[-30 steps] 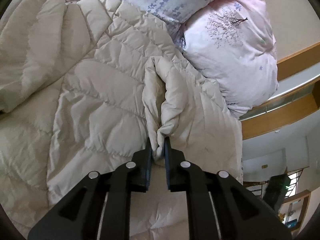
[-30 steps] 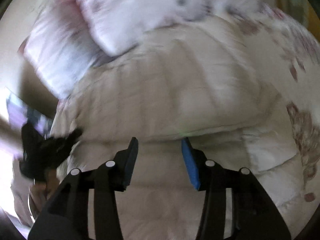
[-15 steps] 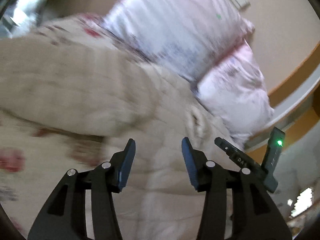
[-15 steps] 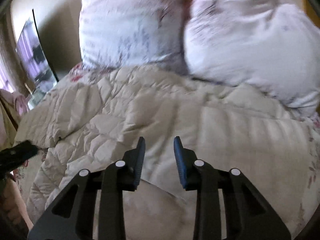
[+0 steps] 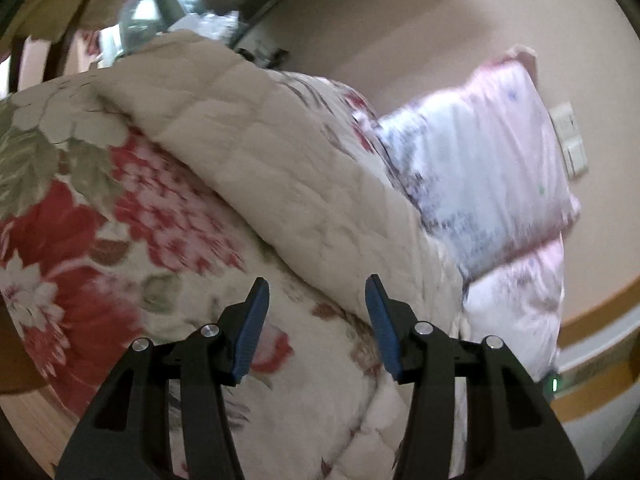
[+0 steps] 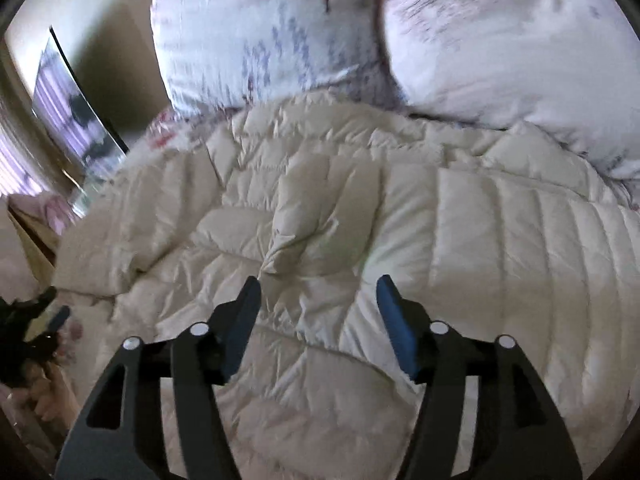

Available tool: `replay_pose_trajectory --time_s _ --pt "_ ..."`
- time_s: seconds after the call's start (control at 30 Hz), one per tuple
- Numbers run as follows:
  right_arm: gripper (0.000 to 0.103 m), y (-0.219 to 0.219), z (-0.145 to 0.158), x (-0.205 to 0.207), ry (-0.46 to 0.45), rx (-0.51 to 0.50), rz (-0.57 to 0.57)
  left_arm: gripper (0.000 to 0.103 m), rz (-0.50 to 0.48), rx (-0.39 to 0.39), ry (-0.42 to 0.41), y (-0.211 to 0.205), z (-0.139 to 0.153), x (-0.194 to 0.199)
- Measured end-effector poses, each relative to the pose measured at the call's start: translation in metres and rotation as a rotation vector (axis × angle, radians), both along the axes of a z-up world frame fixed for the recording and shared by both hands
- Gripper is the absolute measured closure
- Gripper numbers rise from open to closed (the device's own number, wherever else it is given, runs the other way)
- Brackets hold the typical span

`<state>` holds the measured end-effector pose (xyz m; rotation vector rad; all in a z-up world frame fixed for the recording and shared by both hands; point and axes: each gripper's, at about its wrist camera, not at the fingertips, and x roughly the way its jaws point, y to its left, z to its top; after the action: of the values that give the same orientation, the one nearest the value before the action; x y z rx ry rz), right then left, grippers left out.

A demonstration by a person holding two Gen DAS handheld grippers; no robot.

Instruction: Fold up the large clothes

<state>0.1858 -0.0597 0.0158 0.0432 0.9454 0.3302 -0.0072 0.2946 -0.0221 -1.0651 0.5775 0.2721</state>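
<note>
A cream quilted down coat (image 6: pixel 360 216) lies spread on the bed, with a folded sleeve (image 6: pixel 316 216) across its middle. My right gripper (image 6: pixel 318 292) is open and empty just above the coat, near the sleeve's end. In the left wrist view the coat (image 5: pixel 288 184) shows as a puffy ridge on the floral bedspread (image 5: pixel 100 220). My left gripper (image 5: pixel 316 296) is open and empty, low at the bed's side beside the coat's edge. The left gripper also shows at the right wrist view's left edge (image 6: pixel 36 320).
Two pale floral pillows (image 6: pixel 400 28) stand at the head of the bed behind the coat; they also show in the left wrist view (image 5: pixel 492 172). A beige wall (image 5: pixel 400 28) with a switch plate (image 5: pixel 568 140) lies behind. A mirror or window (image 6: pixel 68 120) is at the left.
My left gripper let go of the coat's sleeve, opened and swung down to the bed's side. My right gripper moved in over the coat and widened its jaws.
</note>
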Motion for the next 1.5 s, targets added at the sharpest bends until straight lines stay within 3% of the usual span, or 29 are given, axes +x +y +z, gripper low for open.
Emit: replay_pose_trajectory --time_s 0.27,0.53,0.7,0.87,1.07,1.27,1.5 --pt "0.039 -0.022 0.009 -0.023 0.010 0.056 -0.005 0.054 0.096 -0.128 -0.017 0.026 -0.020 0.006" --pt "0.038 -0.027 0.004 -0.029 0.017 0.065 0.005 0.069 0.187 -0.222 -0.047 0.050 -0.032 0.007" --pt "0.037 -0.038 0.002 -0.031 0.017 0.066 -0.010 0.085 0.199 -0.227 -0.032 0.062 -0.033 0.009" --pt "0.036 -0.053 0.005 -0.034 -0.001 0.079 -0.026 0.094 0.165 -0.161 -0.058 0.061 -0.010 0.014" --pt "0.036 -0.071 0.009 -0.039 -0.026 0.094 -0.054 0.095 0.023 -0.068 -0.160 0.029 0.045 0.040" --pt "0.036 -0.093 0.017 -0.046 -0.067 0.112 -0.107 0.095 -0.250 -0.001 -0.271 -0.050 0.098 0.092" --pt "0.036 -0.121 0.018 -0.052 -0.072 0.126 -0.170 0.095 -0.539 0.030 -0.253 -0.152 0.103 0.145"
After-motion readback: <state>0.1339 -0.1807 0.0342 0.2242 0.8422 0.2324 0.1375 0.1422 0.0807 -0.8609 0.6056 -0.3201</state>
